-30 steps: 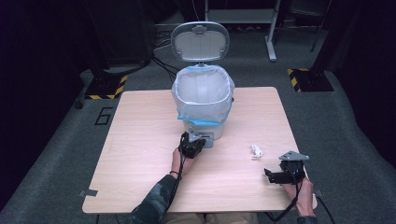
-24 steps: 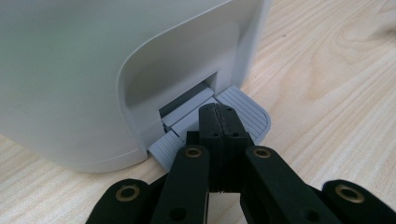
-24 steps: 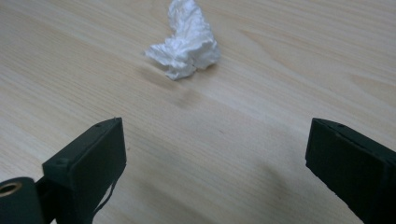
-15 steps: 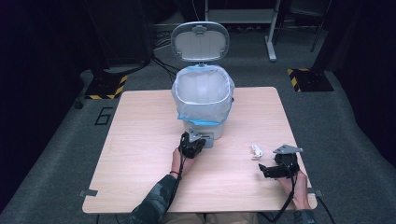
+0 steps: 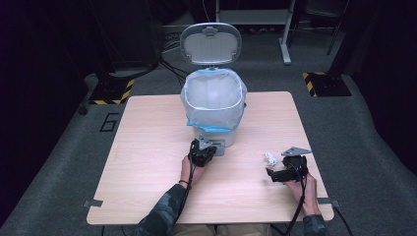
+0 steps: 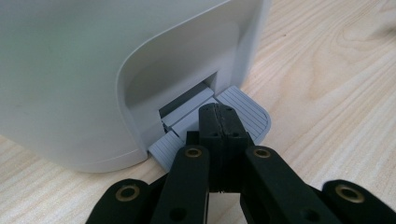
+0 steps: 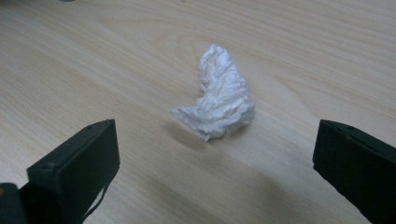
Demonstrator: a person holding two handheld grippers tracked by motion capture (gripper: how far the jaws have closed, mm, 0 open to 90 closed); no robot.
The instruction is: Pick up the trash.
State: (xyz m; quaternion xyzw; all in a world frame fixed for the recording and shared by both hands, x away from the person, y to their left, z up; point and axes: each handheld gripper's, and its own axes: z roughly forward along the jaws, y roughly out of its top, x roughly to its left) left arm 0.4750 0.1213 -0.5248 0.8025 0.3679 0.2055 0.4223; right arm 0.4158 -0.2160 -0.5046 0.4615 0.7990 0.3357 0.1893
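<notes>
A white pedal bin (image 5: 213, 101) lined with a clear bag stands mid-table, its lid (image 5: 210, 43) swung up. My left gripper (image 5: 204, 150) is shut, its tips pressing down on the bin's grey foot pedal (image 6: 243, 112) at the base (image 6: 93, 93). A crumpled white tissue (image 5: 270, 157) (image 7: 219, 102) lies on the wood to the right of the bin. My right gripper (image 5: 276, 173) (image 7: 215, 158) is open just short of the tissue, one jaw on each side of it, not touching it.
The light wooden table (image 5: 147, 147) has bare room left of the bin. A black cable trails from each gripper toward the near edge. Grey carpet, desk legs (image 5: 285, 44) and yellow-black striped floor plates (image 5: 324, 83) lie beyond the table.
My right gripper has moved left and forward toward the tissue and now straddles it. The left gripper has stayed on the pedal with the lid up.
</notes>
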